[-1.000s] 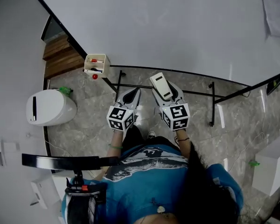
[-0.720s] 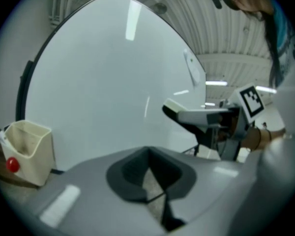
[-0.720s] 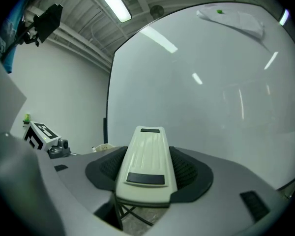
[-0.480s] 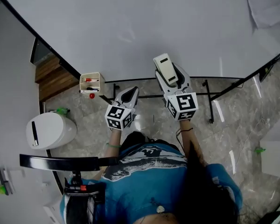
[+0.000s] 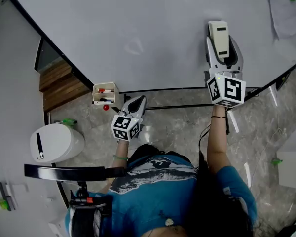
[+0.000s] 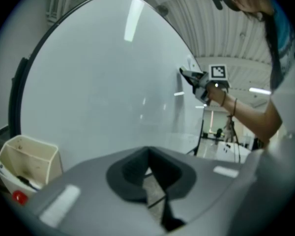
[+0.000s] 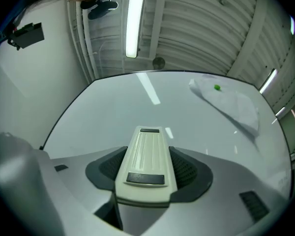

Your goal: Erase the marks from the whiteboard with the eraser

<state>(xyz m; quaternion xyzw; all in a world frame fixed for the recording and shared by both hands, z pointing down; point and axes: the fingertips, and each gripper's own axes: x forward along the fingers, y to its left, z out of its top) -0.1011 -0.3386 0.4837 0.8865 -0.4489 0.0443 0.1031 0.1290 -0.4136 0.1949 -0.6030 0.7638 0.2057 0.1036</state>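
Observation:
The whiteboard (image 5: 138, 28) fills the upper part of the head view, and I make out no clear marks on it, only glare. My right gripper (image 5: 221, 47) is raised in front of the board's right part, shut on the cream eraser (image 5: 218, 33). The right gripper view shows the eraser (image 7: 146, 161) clamped between the jaws, pointing at the board (image 7: 128, 112). My left gripper (image 5: 137, 101) hangs low below the board's bottom edge, shut with nothing in it. In the left gripper view the jaws (image 6: 147, 168) meet, and the right gripper (image 6: 199, 80) shows far off by the board.
A cream pen tray (image 5: 103, 94) with markers and a red magnet hangs at the board's lower left. A paper sheet (image 5: 286, 11) with a green magnet is pinned at the top right. The black board stand (image 5: 187, 105), a white bin (image 5: 56, 142) and a white box (image 5: 291, 167) stand on the floor.
My right gripper has risen up and to the right with the eraser, from below the board's bottom edge to in front of its surface. The left gripper has stayed low.

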